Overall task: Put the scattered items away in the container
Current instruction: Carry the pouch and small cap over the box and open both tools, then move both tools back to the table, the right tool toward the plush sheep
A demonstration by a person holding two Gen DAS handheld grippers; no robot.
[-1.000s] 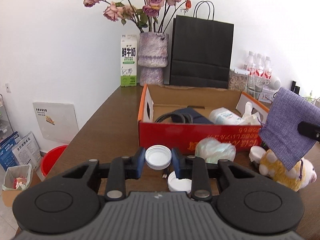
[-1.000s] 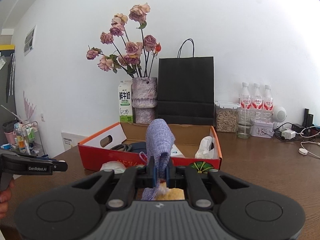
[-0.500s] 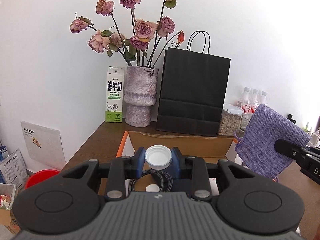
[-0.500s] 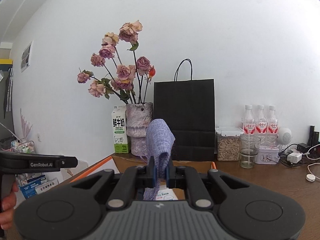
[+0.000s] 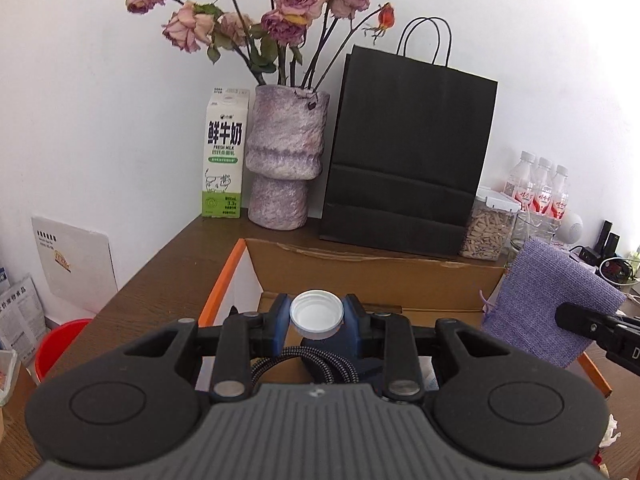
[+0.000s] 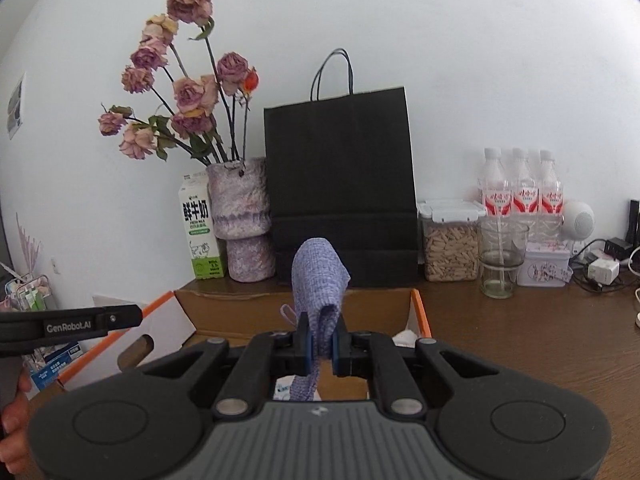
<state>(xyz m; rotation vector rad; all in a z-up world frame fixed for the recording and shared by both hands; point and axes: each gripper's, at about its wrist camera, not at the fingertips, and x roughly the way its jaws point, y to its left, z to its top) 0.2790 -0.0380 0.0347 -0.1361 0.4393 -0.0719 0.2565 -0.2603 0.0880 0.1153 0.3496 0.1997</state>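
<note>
White cap [image 5: 316, 314] clamped, purple pouch [image 6: 318, 280] pinched — above open box [image 5: 360, 264]

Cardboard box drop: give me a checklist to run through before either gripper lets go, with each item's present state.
1. Left gripper grips the white cap: ok.
2. Right gripper is shut on the purple cloth pouch: ok.
3. Cap is over the open cardboard box, above the black cable inside: ok.
4. Pouch is over the box opening: ok, its lower end hangs inside the rim in the right wrist view.
5. Grippers are apart from each other: ok, a gap shows in both views.
6. Free floor space in the box under each item: cannot tell, the grippers hide most of it.
</note>
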